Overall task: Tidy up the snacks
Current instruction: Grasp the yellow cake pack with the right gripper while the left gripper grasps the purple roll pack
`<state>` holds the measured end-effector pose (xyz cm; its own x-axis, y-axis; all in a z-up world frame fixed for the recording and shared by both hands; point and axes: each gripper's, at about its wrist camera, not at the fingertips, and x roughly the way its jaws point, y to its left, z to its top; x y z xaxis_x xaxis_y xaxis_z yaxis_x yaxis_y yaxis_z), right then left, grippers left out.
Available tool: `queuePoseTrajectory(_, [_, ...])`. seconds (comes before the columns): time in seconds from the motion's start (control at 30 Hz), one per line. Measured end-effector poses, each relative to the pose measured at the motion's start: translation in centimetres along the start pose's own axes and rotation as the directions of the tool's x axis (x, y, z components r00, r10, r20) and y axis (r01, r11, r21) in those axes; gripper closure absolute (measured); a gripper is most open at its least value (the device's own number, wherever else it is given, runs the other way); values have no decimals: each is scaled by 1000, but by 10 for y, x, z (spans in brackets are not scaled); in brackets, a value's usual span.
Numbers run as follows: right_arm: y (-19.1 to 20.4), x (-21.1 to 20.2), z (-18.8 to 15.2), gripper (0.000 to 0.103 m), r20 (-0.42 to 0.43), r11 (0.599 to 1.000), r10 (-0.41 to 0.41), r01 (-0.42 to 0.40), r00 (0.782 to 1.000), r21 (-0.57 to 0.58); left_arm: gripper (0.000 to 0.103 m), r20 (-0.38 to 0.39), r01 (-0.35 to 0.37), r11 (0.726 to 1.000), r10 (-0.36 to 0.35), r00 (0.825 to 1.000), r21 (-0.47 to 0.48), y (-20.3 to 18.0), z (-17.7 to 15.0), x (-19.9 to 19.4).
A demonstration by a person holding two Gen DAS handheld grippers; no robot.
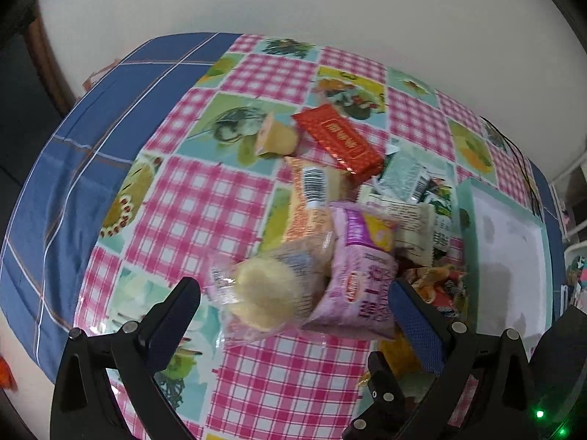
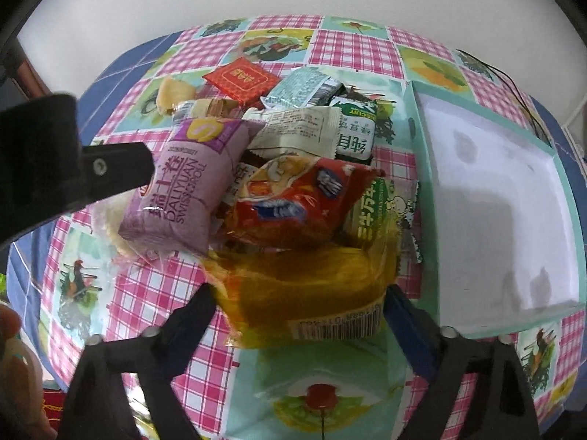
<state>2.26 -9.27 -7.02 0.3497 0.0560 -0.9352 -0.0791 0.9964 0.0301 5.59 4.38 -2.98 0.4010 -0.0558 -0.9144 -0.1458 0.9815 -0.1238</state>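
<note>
Left wrist view: left gripper (image 1: pixel 293 308) spread wide, holding nothing. Between its fingers, near the tips, lies a clear pack (image 1: pixel 264 293) of pale round cakes, flat on the checked cloth (image 1: pixel 205 198); whether the pads touch it I cannot tell. A purple roll pack (image 1: pixel 361 275) leans over its right edge. Further back: orange pack (image 1: pixel 308 201), red bar (image 1: pixel 339 139), pale cup (image 1: pixel 277 135) and a green-white sachet (image 1: pixel 403 174) heaped together. Mint tray (image 1: pixel 466 220) stands to the right of the heap with nothing in it.

Judgement: clear pack is light, its film slick and crinkly, the cakes inside crumbly. Take it across the short width at mid-body, close gently; expect the purple roll pack to slide off when it lifts.

Right wrist view: right gripper (image 2: pixel 297 300) also spread, nothing pinched. A yellow pack (image 2: pixel 304 289) sits between the fingers at the near edge of the heap, barcode label toward the camera. A red bag (image 2: pixel 304 198) lies on its far side, overlapping; the purple roll pack is left of that. The tray's wall is just right of the heap. The left gripper's body shows as a dark block at left.

Judgement: yellow pack is soft and glossy, likely to slip. Grip across its body below the red bag, not at a seam.
</note>
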Motion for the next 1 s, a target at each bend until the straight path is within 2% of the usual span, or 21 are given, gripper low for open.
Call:
queuePoseTrajectory(0.23, [-14, -2, 1, 19, -9, 999, 37, -37, 999, 29, 7, -10, 26, 997, -25, 1000, 69, -21, -1, 4])
queuePoseTrajectory(0.37, [-21, -1, 2, 19, -13, 998, 44, -43, 999, 37, 23, -43, 39, 996, -35, 998, 81, -28, -1, 14])
queuePoseTrajectory(0.43, [-25, -1, 2, 20, -15, 998, 45, -44, 999, 44, 26, -44, 32, 995, -28, 999, 91, -30, -2, 16])
queuePoseTrajectory(0.5, [-30, -1, 2, 20, -17, 997, 56, -55, 998, 59, 41, -41, 23, 993, -18, 999, 113, -35, -2, 17])
queuePoseTrajectory(0.53, [-31, -2, 2, 20, -18, 996, 61, -60, 998, 64, 43, -39, 22, 993, -18, 999, 120, -36, -2, 18])
queuePoseTrajectory(0.6, [-35, -3, 2, 20, -16, 994, 80, -79, 997, 74, 63, -38, 39, 991, -34, 999, 130, -39, -3, 17])
queuePoseTrajectory(0.73, [-35, -10, -1, 21, -6, 992, 103, -102, 995, 76, 69, -46, 64, 992, -60, 997, 108, -36, -4, 16])
queuePoseTrajectory(1.0, [-44, -35, -7, 22, 61, 982, 166, -171, 984, 85, 70, -6, 94, 992, -94, 996, 87, -35, -2, 1])
